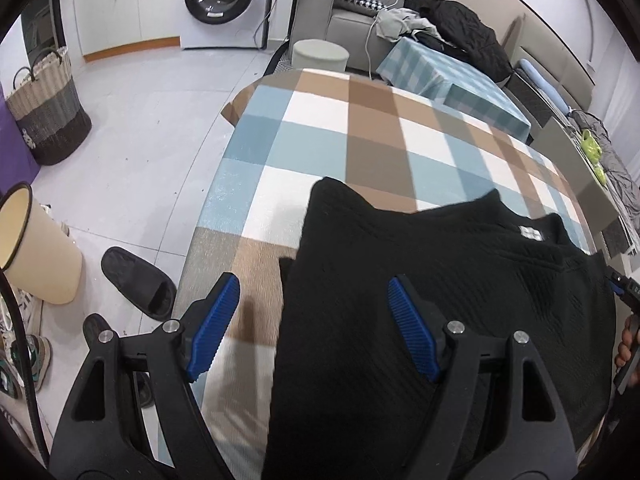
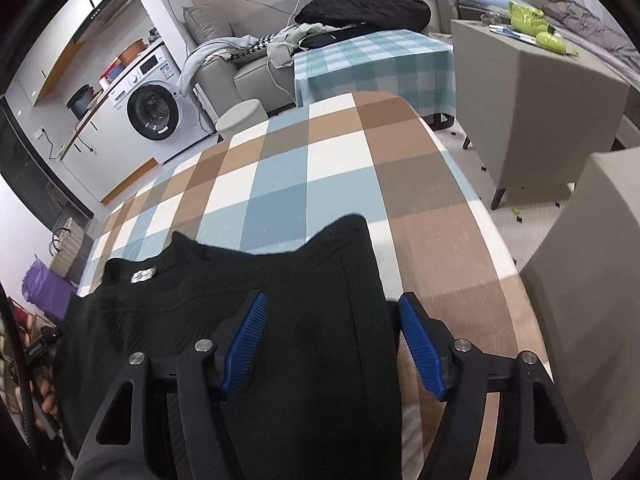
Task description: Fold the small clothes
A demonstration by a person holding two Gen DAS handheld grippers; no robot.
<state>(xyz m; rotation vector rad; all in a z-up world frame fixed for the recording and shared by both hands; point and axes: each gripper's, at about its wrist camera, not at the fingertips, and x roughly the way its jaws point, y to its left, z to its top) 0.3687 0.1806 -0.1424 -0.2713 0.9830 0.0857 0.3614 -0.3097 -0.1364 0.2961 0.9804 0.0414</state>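
Hovering with left gripper [image 1: 314,322] fingers apart, straddling the left edge of the black knit top [image 1: 440,280]; holding right gripper [image 2: 332,340] fingers apart, clamping nothing, straddling its right edge; lying flat beneath both on the checked tablecloth [image 2: 304,168]

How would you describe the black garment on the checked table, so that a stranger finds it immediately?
Find the table with the brown, blue and white checked cloth. At its near end lies a black textured top. Its small white neck label sets it apart from the black jacket on the sofa.
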